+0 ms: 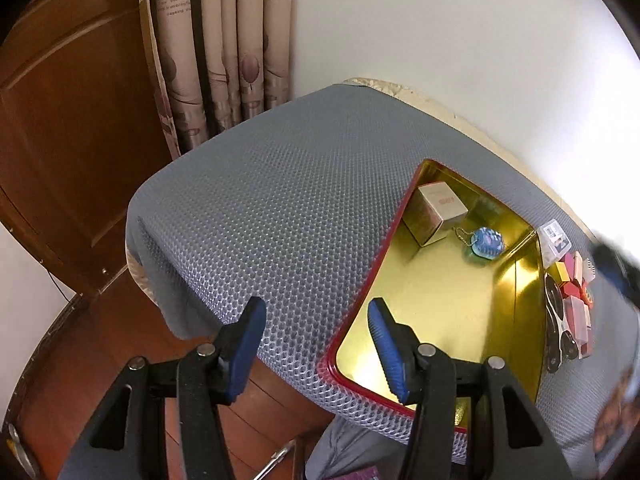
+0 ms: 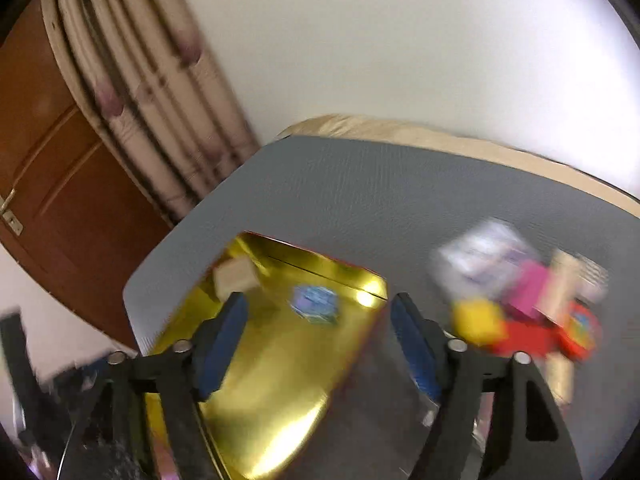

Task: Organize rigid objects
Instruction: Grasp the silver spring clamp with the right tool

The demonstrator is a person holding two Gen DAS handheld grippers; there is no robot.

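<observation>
A gold tin tray (image 1: pixel 440 300) with a red rim lies on the grey mesh mat. Inside it sit a beige box (image 1: pixel 436 212) and a blue keychain charm (image 1: pixel 486 242). My left gripper (image 1: pixel 318 346) is open over the tray's near corner, with nothing held. Right of the tray is a pile of small boxes (image 1: pixel 576 292), a clear case (image 1: pixel 554 236) and a black-and-white item (image 1: pixel 558 328). The right wrist view is blurred. My right gripper (image 2: pixel 320 340) is open and empty above the tray's right edge (image 2: pixel 360 340). The yellow box (image 2: pixel 476 320), pink box (image 2: pixel 528 288) and red box (image 2: pixel 532 336) lie just to its right.
The grey mat (image 1: pixel 300 200) covers a table whose beige edge (image 1: pixel 400 90) meets a white wall. A brown door (image 1: pixel 60 140) and patterned curtain (image 1: pixel 224 60) stand at the left. Wooden floor (image 1: pixel 120 340) shows below the table's near edge.
</observation>
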